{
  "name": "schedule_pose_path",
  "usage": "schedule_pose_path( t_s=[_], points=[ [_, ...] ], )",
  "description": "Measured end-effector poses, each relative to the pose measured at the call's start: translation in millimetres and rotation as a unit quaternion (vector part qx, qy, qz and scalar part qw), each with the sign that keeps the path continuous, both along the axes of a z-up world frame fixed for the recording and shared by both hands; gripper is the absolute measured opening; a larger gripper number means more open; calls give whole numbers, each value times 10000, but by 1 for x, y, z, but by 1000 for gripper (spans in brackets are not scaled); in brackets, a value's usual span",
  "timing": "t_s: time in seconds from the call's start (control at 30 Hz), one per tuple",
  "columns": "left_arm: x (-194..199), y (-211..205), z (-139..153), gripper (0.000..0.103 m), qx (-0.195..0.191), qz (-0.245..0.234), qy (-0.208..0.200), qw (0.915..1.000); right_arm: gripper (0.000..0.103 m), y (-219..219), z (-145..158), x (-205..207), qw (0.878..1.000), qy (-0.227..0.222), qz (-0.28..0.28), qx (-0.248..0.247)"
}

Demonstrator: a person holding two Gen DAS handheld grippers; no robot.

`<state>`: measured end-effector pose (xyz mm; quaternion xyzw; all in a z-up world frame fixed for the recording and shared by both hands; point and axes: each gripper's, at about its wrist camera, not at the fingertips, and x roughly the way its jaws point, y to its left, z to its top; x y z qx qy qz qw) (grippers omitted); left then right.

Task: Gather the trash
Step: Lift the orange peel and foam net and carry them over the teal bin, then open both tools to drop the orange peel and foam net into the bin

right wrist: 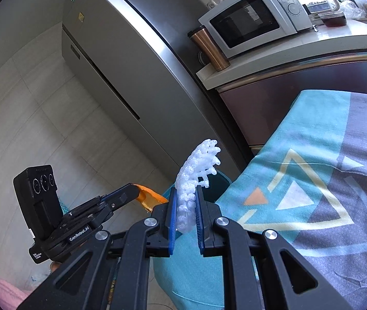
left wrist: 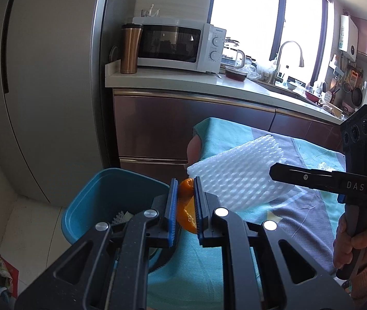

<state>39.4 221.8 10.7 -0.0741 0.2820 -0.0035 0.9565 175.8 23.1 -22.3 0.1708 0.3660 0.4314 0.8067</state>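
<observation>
My left tongs (left wrist: 184, 193) are clamped on a piece of orange peel (left wrist: 186, 213); the peel sits pinched between the two blue pads (left wrist: 171, 208), with its curled end projecting forward past the tips. In the left wrist view the peel is above the near rim of a blue bin (left wrist: 85, 206) that stands on the floor just beside the cloth-covered worktop (left wrist: 299, 219). A white foam scrap is visible inside the bin.

My right tongs (right wrist: 185, 193) are clamped on a white foam fruit net (right wrist: 196, 178). The net stands upright out of the pads and curves over at its free end. In the left wrist view the same net (left wrist: 237, 178) hangs from the right tongs (left wrist: 273, 173) above the worktop edge, just beside the peel. A hand (left wrist: 351, 248) grips the right handle. A microwave (left wrist: 175, 44) and a copper tumbler (left wrist: 130, 49) stand on the kitchen counter behind, next to a grey refrigerator (left wrist: 54, 77).
</observation>
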Motion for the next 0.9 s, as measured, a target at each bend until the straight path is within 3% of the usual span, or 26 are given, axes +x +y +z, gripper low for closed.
schedule_pose_path(
  t_s=[0.3,0.9],
  points=[
    [5,29,-8,13,35,342,92,9994,12,39,-11,15,9995,162,267,-64],
    [32,69,-65,13,27,748,712,9946,12,109,-47,37,9936,662,701,-583]
  ],
)
